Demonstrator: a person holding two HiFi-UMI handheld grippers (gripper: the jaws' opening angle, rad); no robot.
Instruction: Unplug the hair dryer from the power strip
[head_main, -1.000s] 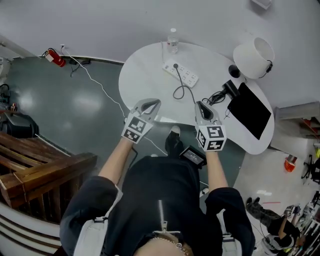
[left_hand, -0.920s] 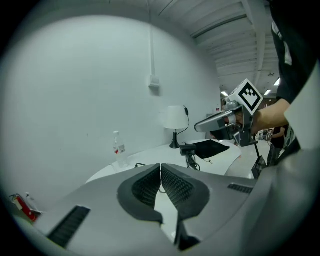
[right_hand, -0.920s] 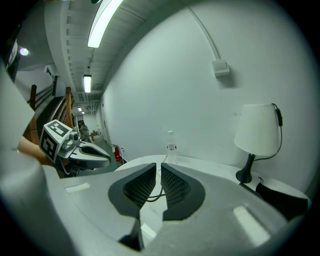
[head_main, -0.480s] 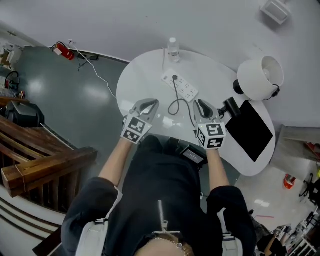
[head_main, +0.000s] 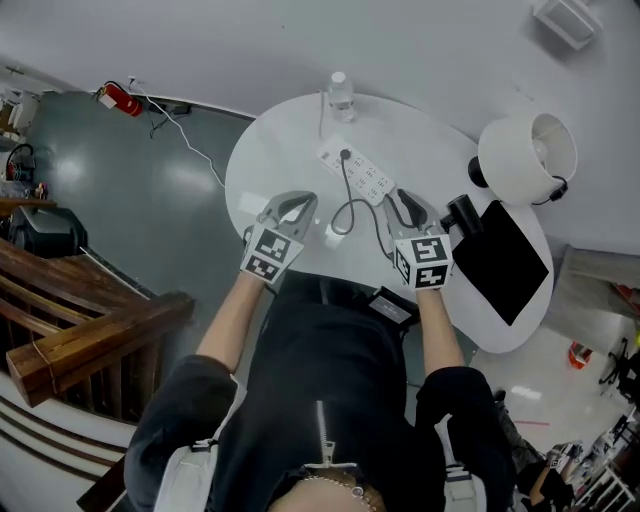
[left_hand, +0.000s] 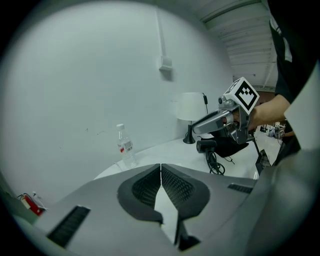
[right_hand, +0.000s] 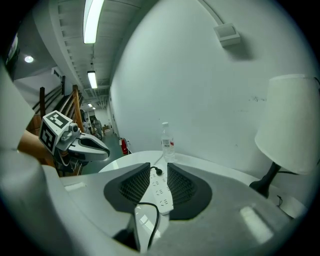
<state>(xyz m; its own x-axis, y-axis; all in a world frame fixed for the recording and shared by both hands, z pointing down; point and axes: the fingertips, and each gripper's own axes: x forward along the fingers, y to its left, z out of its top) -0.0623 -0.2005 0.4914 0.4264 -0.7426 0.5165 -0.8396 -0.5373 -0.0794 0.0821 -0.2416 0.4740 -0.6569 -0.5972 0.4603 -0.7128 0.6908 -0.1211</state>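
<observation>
Table (head_main: 275, 165) — pwr strip (head_main: 362, 175), bottle (head_main: 341, 95), lamp (head_main: 520, 155), dryer (head_main: 462, 212), maybe tablet (head_main: 500, 262).

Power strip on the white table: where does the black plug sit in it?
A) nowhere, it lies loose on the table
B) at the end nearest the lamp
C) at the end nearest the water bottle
C: the black plug stands in the power strip at the end that points toward the water bottle.

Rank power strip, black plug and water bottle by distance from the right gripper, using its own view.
1. Power strip, straight ahead, framed by the jaws.
2. Black plug, at the strip's far end.
3. Water bottle, beyond, by the wall.
</observation>
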